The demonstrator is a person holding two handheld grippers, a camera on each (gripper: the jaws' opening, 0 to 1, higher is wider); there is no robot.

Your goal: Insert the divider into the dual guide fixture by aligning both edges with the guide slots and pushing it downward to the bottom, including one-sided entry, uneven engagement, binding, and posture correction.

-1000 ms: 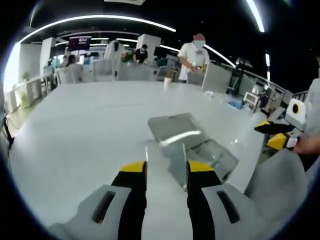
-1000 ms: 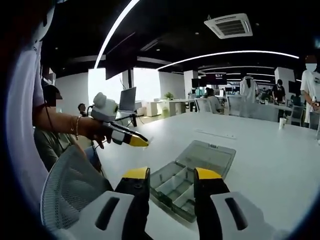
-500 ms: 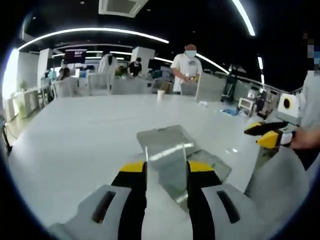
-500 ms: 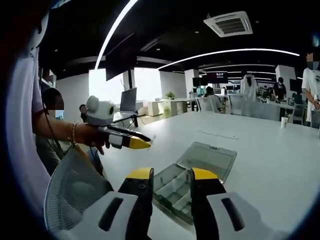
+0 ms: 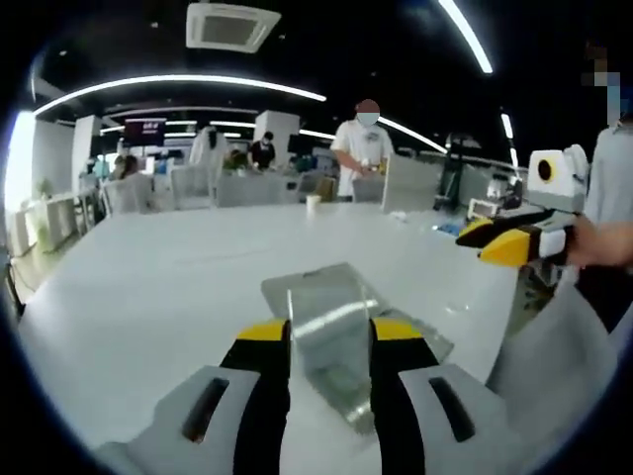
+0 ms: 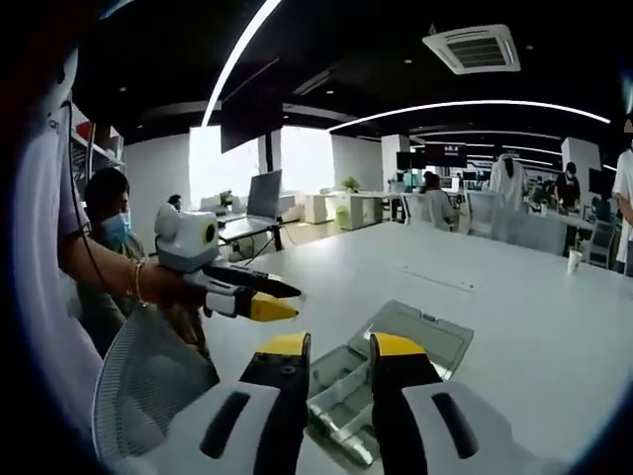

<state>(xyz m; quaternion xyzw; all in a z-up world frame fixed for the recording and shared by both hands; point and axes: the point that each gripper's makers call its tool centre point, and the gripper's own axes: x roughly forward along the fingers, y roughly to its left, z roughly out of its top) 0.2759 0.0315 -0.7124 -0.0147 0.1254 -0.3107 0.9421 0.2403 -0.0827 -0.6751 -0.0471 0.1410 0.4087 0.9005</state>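
Gripping a clear divider (image 5: 331,341) between its yellow-tipped jaws, the left gripper (image 5: 329,341) hangs above the white table (image 5: 178,267) — the plate stands upright, blocking part of the open clear compartment box (image 5: 410,336) lying just beyond it. In the right gripper view the right gripper (image 6: 336,361) has its jaws nearly closed with nothing visible between them; the box (image 6: 396,346) sits right past the tips, lid laid back. A mesh chair back (image 6: 148,381) rises at the near table edge. Farther off — a paper cup (image 5: 314,201), more desks, people standing.
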